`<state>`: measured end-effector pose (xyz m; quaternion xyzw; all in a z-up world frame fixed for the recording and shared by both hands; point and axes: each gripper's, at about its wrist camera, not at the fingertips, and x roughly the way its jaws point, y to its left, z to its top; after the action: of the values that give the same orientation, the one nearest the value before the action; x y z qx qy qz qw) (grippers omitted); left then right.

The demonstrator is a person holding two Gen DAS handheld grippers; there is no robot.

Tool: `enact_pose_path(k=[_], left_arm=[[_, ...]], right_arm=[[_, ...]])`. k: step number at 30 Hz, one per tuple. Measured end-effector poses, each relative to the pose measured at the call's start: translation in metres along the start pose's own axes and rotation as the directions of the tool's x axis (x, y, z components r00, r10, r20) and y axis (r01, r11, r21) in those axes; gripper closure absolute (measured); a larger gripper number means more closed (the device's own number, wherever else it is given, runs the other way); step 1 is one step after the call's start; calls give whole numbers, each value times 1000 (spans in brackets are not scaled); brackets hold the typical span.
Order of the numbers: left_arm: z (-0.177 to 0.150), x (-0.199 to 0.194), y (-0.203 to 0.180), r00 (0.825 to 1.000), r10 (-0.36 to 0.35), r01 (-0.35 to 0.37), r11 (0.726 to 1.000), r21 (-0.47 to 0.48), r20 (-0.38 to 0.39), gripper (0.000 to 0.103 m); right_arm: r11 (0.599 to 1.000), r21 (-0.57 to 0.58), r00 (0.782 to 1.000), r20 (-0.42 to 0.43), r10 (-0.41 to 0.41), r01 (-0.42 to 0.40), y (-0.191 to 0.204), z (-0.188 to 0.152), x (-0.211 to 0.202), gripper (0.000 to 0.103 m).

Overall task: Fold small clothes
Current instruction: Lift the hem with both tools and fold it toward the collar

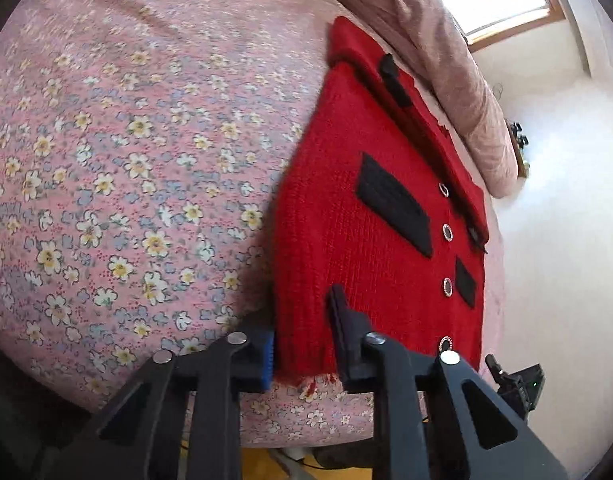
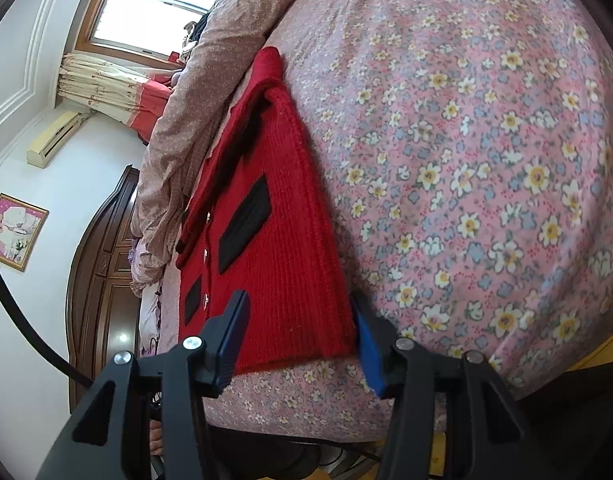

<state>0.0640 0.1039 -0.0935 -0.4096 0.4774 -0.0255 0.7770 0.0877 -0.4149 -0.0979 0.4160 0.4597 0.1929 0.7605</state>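
Floral bed [image 1: 126, 160] carries my red cardigan [image 1: 366, 240], a quilt [image 1: 446, 60] bunched just beside it. Both claws, left [image 1: 302, 344] and right [image 2: 302, 344], are spread astride its hem.

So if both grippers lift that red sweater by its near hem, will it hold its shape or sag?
The red sweater is a soft knit, so it will probably droop between the left gripper and the right gripper. Its folded layers may slip open. It looks light.

Sunlit window [image 2: 146, 4], white walls [image 2: 22, 60], dark wooden headboard [image 2: 102, 264].
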Motion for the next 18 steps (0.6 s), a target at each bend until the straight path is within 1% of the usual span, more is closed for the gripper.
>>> enact_pose_path(k=[2, 4, 5, 6, 9, 11, 14, 18], left_arm=[[1, -1, 3, 1000, -6, 6, 1000, -12, 1, 90], [0, -4, 7, 1000, -3, 3, 1000, -13, 2, 94], [1, -9, 10, 1000, -5, 5, 1000, -13, 4, 96], [1, -10, 12, 1000, -8, 8, 1000, -14, 3, 98], [2, -16, 16, 999, -36, 36, 999, -24, -11, 99], [2, -21, 18, 999, -42, 42, 999, -30, -3, 100], [4, -27, 19, 998, -64, 65, 997, -35, 9, 100], [5, -41, 10, 994, -99, 98, 995, 20, 38, 100]], right_arm=[[1000, 3, 1000, 1, -5, 5, -1, 0, 0, 53], [1000, 4, 1000, 5, -19, 19, -3, 0, -1, 66], [999, 5, 999, 3, -32, 32, -5, 0, -1, 82], [999, 11, 999, -4, -39, 39, -7, 0, 0, 92], [999, 30, 999, 0, -32, 32, -12, -1, -2, 92], [1000, 15, 1000, 12, -25, 25, -11, 0, -5, 93], [1000, -24, 999, 34, 7, -6, -3, 0, -11, 93], [996, -79, 996, 67, 51, -46, 11, 1, -19, 93]])
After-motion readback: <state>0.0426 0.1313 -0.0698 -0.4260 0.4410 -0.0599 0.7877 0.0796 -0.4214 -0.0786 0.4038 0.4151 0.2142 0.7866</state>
